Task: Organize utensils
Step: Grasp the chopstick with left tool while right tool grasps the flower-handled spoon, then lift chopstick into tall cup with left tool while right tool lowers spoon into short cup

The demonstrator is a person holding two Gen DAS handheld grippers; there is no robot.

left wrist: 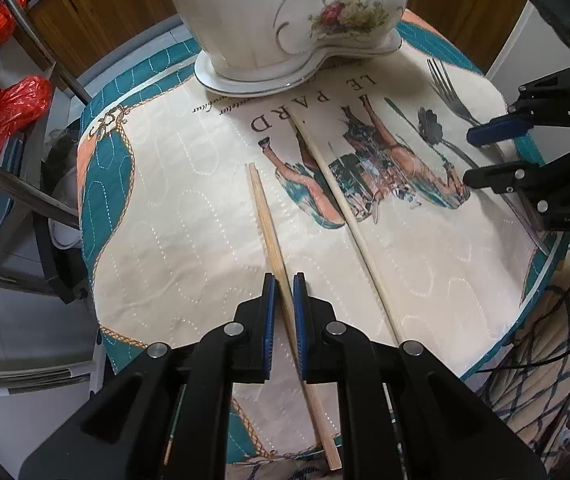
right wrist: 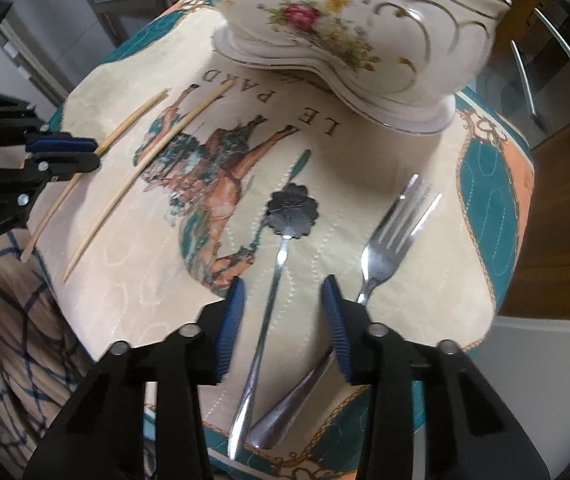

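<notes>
Two wooden chopsticks lie on a printed quilted cloth. My left gripper [left wrist: 283,280] straddles the left chopstick [left wrist: 263,208], its blue pads close on both sides but with a small gap, the stick resting on the cloth. The second chopstick [left wrist: 341,200] lies to its right. In the right wrist view my right gripper [right wrist: 283,284] is open over the handle of a flower-headed spoon [right wrist: 281,240]; a steel fork [right wrist: 395,232] lies to its right, its handle passing under the right finger. Both chopsticks show in that view too [right wrist: 133,124].
A large white floral china tureen [left wrist: 285,12] stands at the back of the small table. The cloth's edge [left wrist: 97,240] drops off at the left and front. Metal shelf legs and red bags [left wrist: 13,108] stand at the left. A checked cloth [right wrist: 17,320] hangs below.
</notes>
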